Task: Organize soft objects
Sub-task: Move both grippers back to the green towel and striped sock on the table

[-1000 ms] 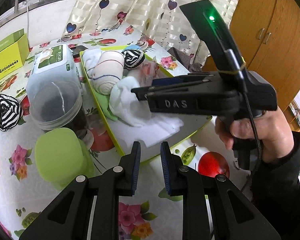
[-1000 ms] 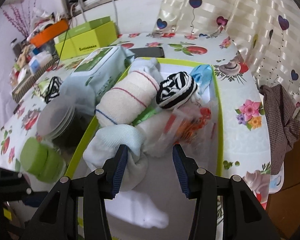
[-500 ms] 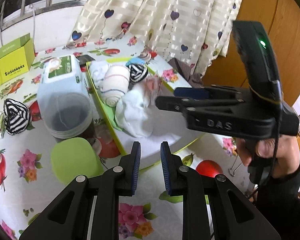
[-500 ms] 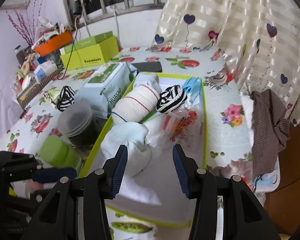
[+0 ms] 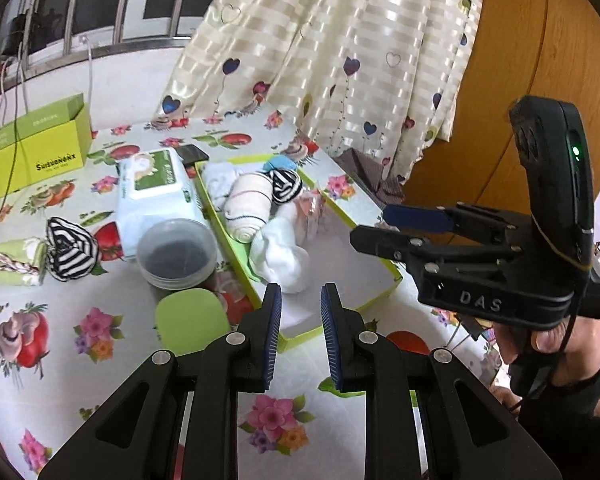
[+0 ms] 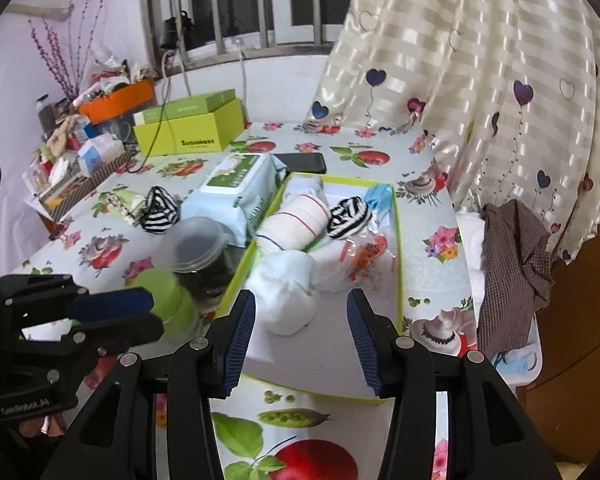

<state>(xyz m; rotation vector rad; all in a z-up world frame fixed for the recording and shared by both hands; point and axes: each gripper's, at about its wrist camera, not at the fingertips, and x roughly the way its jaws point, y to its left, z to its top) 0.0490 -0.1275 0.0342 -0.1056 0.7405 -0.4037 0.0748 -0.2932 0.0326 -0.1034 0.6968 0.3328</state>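
Between picks; right gripper (image 6: 301, 334) empty, jaws opening, held above the near end of the lime-rimmed tray (image 6: 398, 240); left gripper (image 5: 300, 330) empty, jaws narrowly apart. The tray holds a white sock bundle (image 6: 286, 300), cream roll (image 6: 296, 220) and striped ball (image 6: 349, 216). A second striped ball (image 5: 70, 249) lies outside on the tablecloth beside the wipes pack (image 5: 156, 196); probable next pick, calling for a leftward reach past the lidded tub (image 5: 177, 253).

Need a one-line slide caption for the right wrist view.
Open, empty right gripper above the green-rimmed tray holding a white sock bundle, beige rolled cloth and striped sock ball.
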